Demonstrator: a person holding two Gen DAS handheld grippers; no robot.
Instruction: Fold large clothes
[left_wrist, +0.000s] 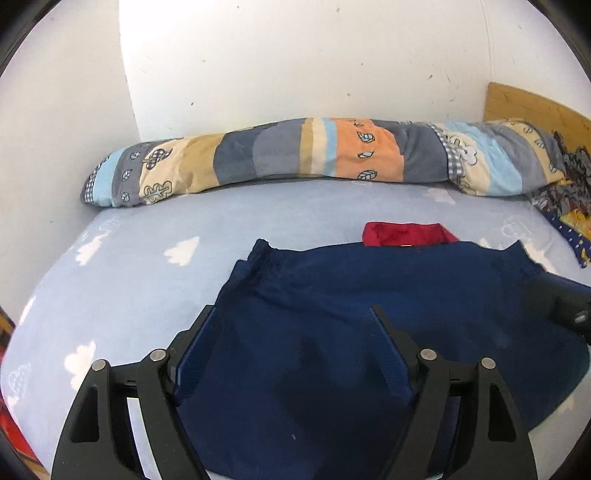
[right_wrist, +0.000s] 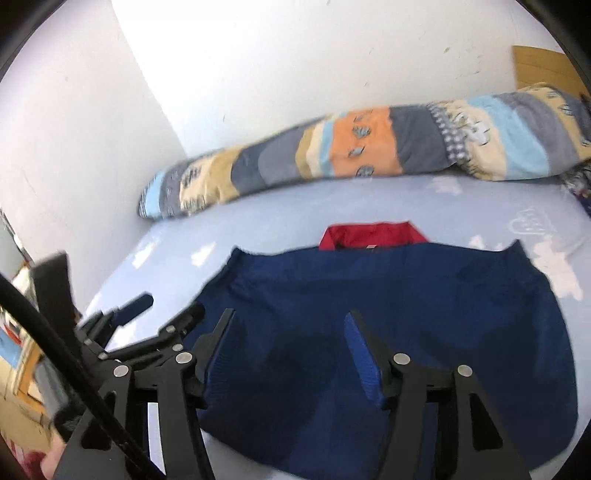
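A navy blue garment (left_wrist: 369, 295) with a red collar (left_wrist: 402, 233) lies folded on the light blue bed sheet (left_wrist: 147, 266). My left gripper (left_wrist: 293, 314) is open, its fingers spread just above the garment's near left part. My right gripper (right_wrist: 288, 317) is open too, over the near middle of the same garment (right_wrist: 406, 295), whose red collar (right_wrist: 369, 234) lies at the far edge. In the right wrist view the left gripper (right_wrist: 162, 306) shows at the garment's left edge. In the left wrist view part of the right gripper body (left_wrist: 565, 299) shows at the right.
A long patchwork bolster pillow (left_wrist: 314, 158) lies along the white wall (left_wrist: 295, 55) at the back. A patterned blanket (left_wrist: 561, 206) and a wooden headboard (left_wrist: 532, 103) are at the far right. The bed's left edge meets a wall corner.
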